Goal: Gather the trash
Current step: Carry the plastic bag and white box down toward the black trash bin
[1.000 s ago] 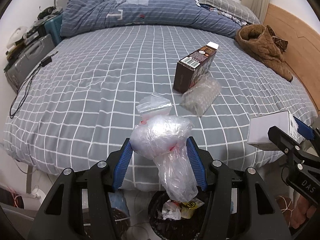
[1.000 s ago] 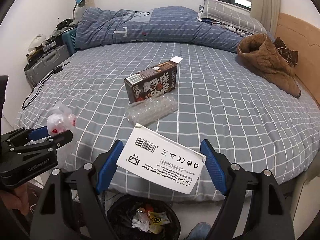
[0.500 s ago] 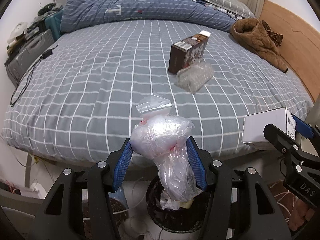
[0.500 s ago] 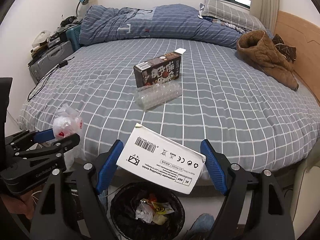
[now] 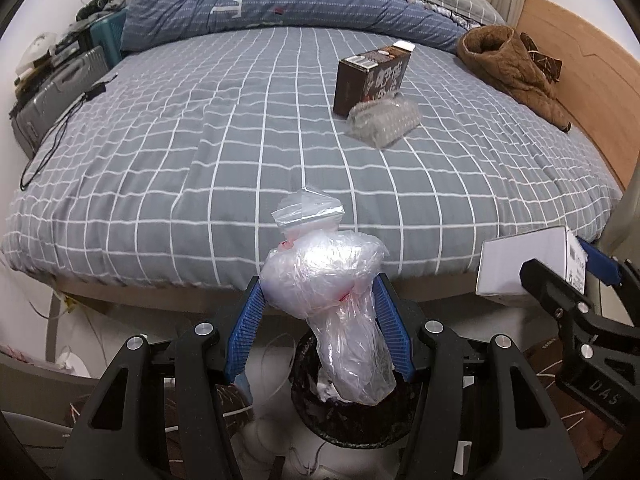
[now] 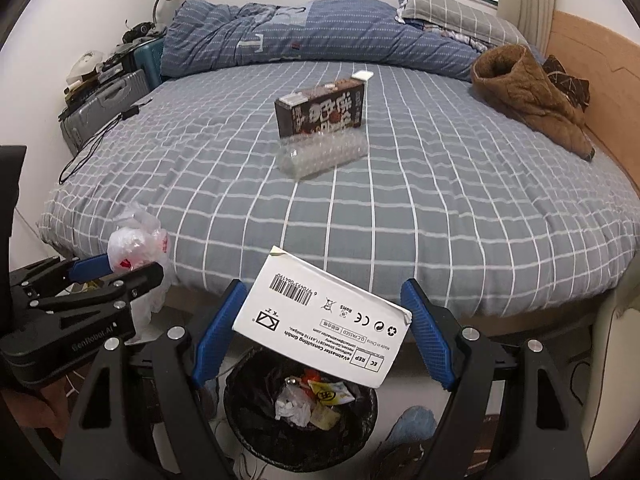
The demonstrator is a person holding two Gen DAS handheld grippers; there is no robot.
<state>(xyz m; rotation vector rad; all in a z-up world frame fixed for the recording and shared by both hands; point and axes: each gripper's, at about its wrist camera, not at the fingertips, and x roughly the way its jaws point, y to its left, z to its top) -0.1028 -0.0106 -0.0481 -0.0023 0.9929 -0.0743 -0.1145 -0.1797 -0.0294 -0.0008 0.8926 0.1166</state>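
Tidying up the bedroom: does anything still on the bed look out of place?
Yes: a dark printed carton and a clear plastic blister tray lie mid-bed, and a brown quilted jacket is crumpled by the headboard.

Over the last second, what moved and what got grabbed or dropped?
Both grippers drew back from the bed toward the trash bin, which now shows more fully below them. Nothing was taken or released: the left gripper keeps its plastic bag, the right gripper its white box. The brown carton and clear tray lie unmoved on the bed.
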